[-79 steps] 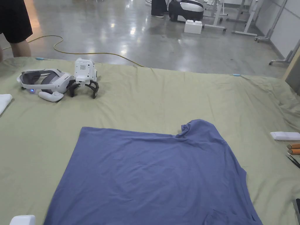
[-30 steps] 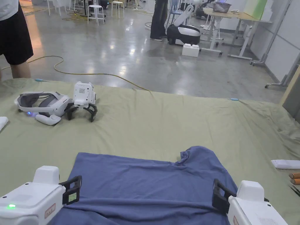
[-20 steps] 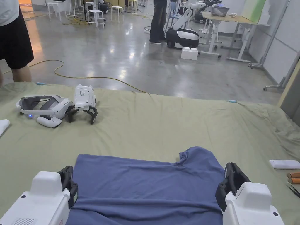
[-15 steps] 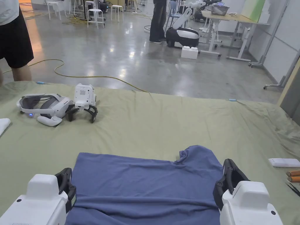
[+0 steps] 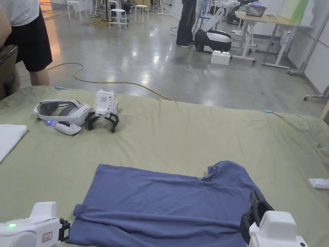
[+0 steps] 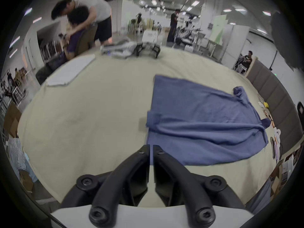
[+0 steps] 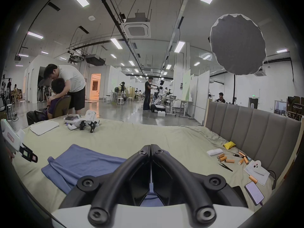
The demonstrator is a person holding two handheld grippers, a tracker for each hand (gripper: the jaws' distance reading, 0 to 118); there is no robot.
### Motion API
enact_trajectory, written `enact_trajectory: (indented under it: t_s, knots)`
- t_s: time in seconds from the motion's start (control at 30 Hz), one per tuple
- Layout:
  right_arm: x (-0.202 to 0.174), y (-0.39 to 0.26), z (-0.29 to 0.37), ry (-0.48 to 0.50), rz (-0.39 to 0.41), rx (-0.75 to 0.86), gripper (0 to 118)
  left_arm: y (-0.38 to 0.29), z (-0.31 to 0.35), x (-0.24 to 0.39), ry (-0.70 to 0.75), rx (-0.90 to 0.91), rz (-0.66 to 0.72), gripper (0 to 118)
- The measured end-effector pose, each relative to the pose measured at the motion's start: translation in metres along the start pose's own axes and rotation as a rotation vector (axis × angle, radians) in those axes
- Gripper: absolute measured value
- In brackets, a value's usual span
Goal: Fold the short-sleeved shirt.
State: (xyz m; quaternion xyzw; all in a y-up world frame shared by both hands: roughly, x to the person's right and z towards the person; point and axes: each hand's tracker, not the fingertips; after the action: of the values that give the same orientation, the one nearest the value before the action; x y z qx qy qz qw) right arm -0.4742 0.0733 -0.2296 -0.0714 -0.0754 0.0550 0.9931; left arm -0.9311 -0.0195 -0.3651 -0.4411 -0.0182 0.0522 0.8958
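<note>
The blue short-sleeved shirt [image 5: 167,196] lies on the green bed sheet [image 5: 180,128]. Its near part is turned over onto itself, with a creased ridge [image 5: 154,220] running across. My left gripper [image 5: 65,229] sits low at the near left, just off the ridge's left corner and apart from the cloth. In the left gripper view its jaws [image 6: 151,147] stand shut with nothing between them, tips by the shirt's [image 6: 197,113] edge. My right gripper [image 5: 257,205] hovers over the shirt's right edge. In its own view it is shut [image 7: 150,145] with no cloth in the tips, the shirt [image 7: 85,162] beneath.
A white headset [image 5: 61,111] and a spare gripper [image 5: 104,107] lie at the far left of the bed, a folded white cloth [image 5: 9,138] nearer. By the grey headboard [image 7: 255,129] are several batteries [image 7: 230,160] and a phone [image 7: 254,193]. A person [image 5: 29,38] stands past the far left corner.
The flat shirt now has its near part folded over. My left gripper has drawn back to the near left, off the cloth. The right gripper stays by the right edge.
</note>
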Motion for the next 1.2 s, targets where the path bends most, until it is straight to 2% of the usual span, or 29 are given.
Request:
enact_trajectory:
  t_s: [0.13,0.17,0.23,0.33,0.4,0.5,0.6,0.63,0.67,0.8,0.83,0.87,0.93,0.97,1.03,1.1,1.2]
  knots:
    - [0.006,-0.01,-0.001,0.003,0.005,-0.029,0,0.005,-0.02,0.005,-0.041,-0.13,0.028,74]
    - [0.008,-0.011,-0.001,-0.004,0.01,-0.038,0,0.005,-0.024,0.009,-0.037,-0.154,0.033,78]
    - [0.013,-0.014,0.0,-0.011,0.007,-0.05,0,0.004,-0.034,0.013,-0.045,-0.194,0.029,78]
    - [0.02,-0.019,-0.001,-0.025,0.007,-0.069,0,-0.004,-0.038,0.029,0.008,-0.232,-0.042,74]
    - [0.026,-0.023,0.001,-0.028,0.005,-0.076,0,-0.004,-0.032,0.038,0.048,-0.217,-0.106,66]
    - [0.034,-0.029,0.0,-0.05,-0.001,-0.105,0,-0.005,-0.025,0.056,0.047,-0.218,-0.131,33]
    - [0.045,-0.036,-0.004,-0.064,-0.014,-0.149,0,-0.008,-0.016,0.069,0.024,-0.205,-0.22,21]
    - [0.05,-0.038,-0.005,-0.067,-0.015,-0.166,0,-0.011,-0.014,0.074,0.016,-0.204,-0.24,7]
    - [0.056,-0.041,-0.007,-0.07,-0.024,-0.179,0,-0.01,-0.013,0.07,0.001,-0.202,-0.238,4]
    - [0.086,-0.054,-0.027,-0.085,-0.014,-0.342,1,-0.013,0.001,0.064,0.009,-0.18,-0.223,2]
    - [0.095,-0.059,-0.035,-0.071,-0.014,-0.412,8,-0.014,0.007,0.061,0.003,-0.167,-0.21,2]
    - [0.105,-0.065,-0.045,-0.063,-0.002,-0.494,20,-0.016,0.012,0.059,-0.008,-0.157,-0.203,2]
    - [0.119,-0.077,-0.061,-0.041,-0.008,-0.625,52,-0.013,0.011,0.048,-0.024,-0.121,-0.203,2]
    - [0.124,-0.084,-0.07,-0.034,0.005,-0.707,60,-0.015,0.015,0.046,-0.027,-0.105,-0.206,2]
    - [0.132,-0.099,-0.082,-0.015,-0.003,-0.759,70,-0.015,0.02,0.04,-0.027,-0.111,-0.188,2]
    - [0.135,-0.115,-0.095,-0.011,-0.036,-0.79,70,-0.013,0.017,0.036,-0.043,-0.105,-0.171,2]
    - [0.133,-0.134,-0.111,0.007,-0.03,-0.872,69,-0.013,0.014,0.036,-0.038,-0.093,-0.187,2]
